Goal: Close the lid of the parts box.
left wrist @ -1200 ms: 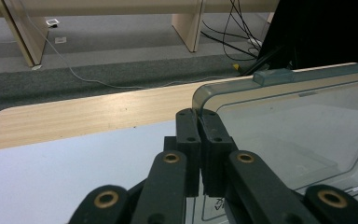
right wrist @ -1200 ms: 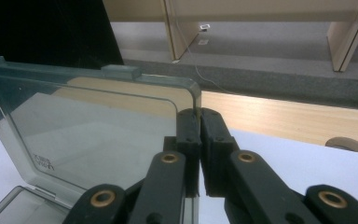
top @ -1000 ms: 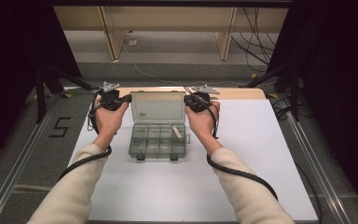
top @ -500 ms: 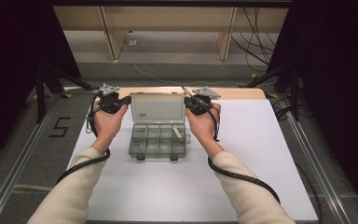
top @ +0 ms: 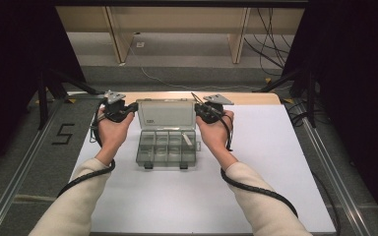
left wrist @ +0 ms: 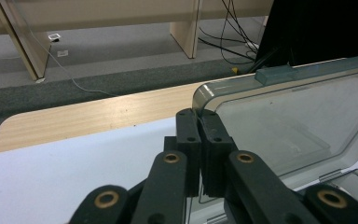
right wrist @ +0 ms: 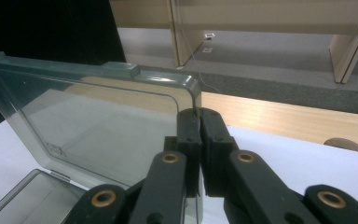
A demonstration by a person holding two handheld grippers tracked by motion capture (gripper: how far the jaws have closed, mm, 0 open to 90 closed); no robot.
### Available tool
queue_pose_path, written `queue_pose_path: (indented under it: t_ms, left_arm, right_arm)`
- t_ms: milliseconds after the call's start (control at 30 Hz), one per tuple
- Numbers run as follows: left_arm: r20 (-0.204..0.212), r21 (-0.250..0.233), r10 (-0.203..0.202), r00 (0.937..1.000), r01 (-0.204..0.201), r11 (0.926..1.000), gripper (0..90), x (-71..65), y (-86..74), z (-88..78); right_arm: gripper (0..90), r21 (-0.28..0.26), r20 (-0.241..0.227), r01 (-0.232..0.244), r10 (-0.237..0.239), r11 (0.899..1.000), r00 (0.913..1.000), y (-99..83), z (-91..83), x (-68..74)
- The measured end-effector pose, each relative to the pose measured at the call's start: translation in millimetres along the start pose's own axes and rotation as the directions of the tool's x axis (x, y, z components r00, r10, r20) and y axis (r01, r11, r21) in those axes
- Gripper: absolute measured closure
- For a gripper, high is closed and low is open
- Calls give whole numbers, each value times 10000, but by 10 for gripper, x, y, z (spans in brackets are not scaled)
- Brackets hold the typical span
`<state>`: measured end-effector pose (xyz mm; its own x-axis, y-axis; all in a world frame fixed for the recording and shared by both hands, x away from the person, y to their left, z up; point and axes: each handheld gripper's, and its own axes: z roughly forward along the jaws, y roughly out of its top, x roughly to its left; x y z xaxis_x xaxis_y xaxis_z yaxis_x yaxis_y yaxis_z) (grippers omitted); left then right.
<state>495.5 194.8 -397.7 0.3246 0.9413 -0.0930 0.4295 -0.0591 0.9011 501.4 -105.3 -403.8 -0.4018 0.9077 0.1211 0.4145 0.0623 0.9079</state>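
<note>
A person's two claws pinch the raised lid of a clear plastic compartment box lying mid-surface on a white surface. The left claw is clamped on the lid's left edge near its top corner, the right claw on the right edge opposite. The box looks light and stiff; its thin, smooth lid may flex or slip, so gripping both side edges near the corners, away from the hinge, seems soundest.
</note>
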Motion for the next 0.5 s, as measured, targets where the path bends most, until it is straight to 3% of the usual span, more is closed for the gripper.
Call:
queue_pose_path:
  t_ms: [400,500]
  left_arm:
    - [15,-115,126,9999,-126,9999,873,-13,-28,-36]
    - [1,-138,150,9999,-150,9998,873,-19,-34,-48]
  right_arm:
    - [881,-96,-8,278,-278,9996,9996,-28,-42,3]
    - [881,-27,-74,88,-88,10000,9999,-29,-59,19]
